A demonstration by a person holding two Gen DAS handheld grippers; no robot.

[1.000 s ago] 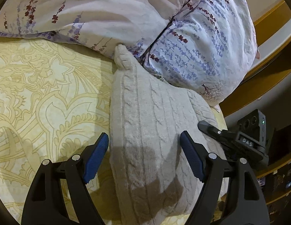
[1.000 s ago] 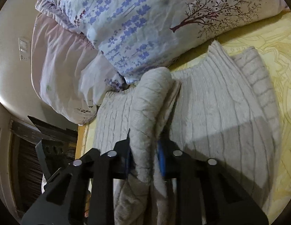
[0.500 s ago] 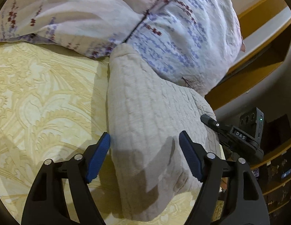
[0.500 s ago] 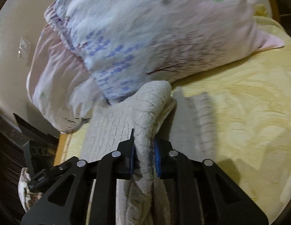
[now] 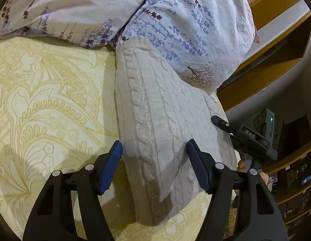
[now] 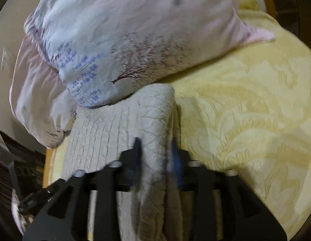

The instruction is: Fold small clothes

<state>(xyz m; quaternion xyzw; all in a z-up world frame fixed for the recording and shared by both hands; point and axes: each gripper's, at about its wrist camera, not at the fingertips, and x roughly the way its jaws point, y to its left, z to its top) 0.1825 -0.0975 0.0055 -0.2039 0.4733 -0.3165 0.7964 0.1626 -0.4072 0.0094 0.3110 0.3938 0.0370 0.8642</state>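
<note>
A cream cable-knit sweater (image 5: pixel 155 124) lies folded into a long strip on the yellow patterned bedspread (image 5: pixel 45 100), its far end tucked against the floral pillows. My left gripper (image 5: pixel 154 154) hovers over its near half. The jaws are closing, with the knit between the blue pads (image 5: pixel 113 160), which are not pressing on it. In the blurred right wrist view, my right gripper (image 6: pixel 156 152) straddles the raised folded edge of the sweater (image 6: pixel 123 124). Its jaws are opening, and the fold still stands between them. One black finger (image 5: pixel 221 122) of the right gripper reaches in from the right.
Two floral pillows (image 5: pixel 185 30) are piled at the head of the bed, touching the sweater. A wooden bed frame and shelves (image 5: pixel 275 60) stand to the right. The bedspread (image 6: pixel 245 120) stretches away beside the sweater.
The right gripper carried the sweater's edge over onto the garment, narrowing it to a strip, and its jaws have parted. The left gripper's jaws have narrowed slightly over the sweater.
</note>
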